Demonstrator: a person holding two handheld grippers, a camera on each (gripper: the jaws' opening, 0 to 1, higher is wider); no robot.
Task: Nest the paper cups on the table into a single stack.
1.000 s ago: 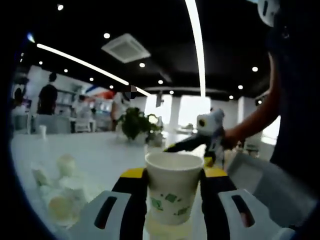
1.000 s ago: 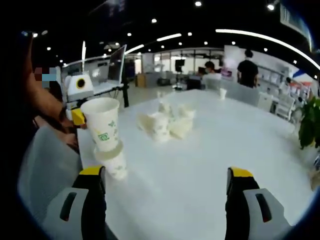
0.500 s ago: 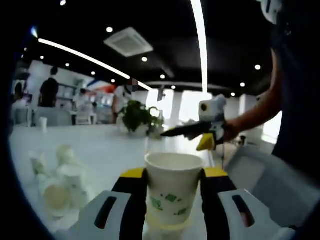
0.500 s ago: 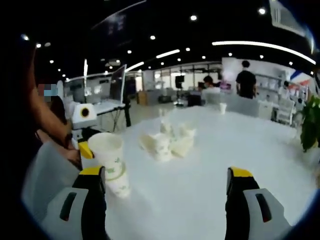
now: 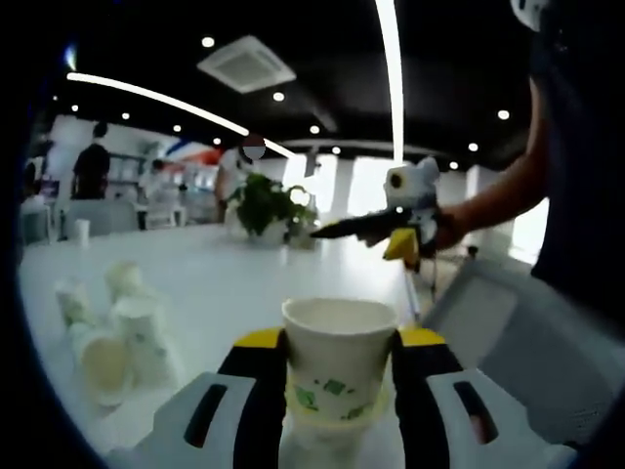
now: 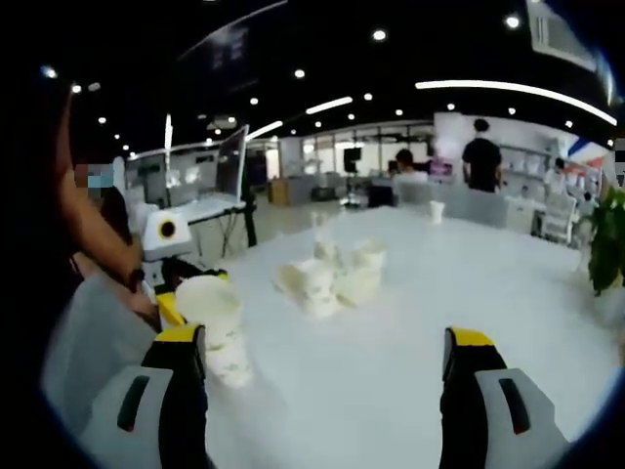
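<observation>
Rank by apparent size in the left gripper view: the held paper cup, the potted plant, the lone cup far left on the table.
1. Held paper cup, largest, but nearest the camera.
2. Potted plant.
3. Lone cup, smallest and far off; true sizes unsure.

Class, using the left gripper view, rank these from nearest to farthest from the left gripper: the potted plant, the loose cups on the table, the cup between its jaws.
1. Cup, between the left gripper's jaws.
2. Loose cups, lower left on the table.
3. Potted plant, far across the table, centre.
</observation>
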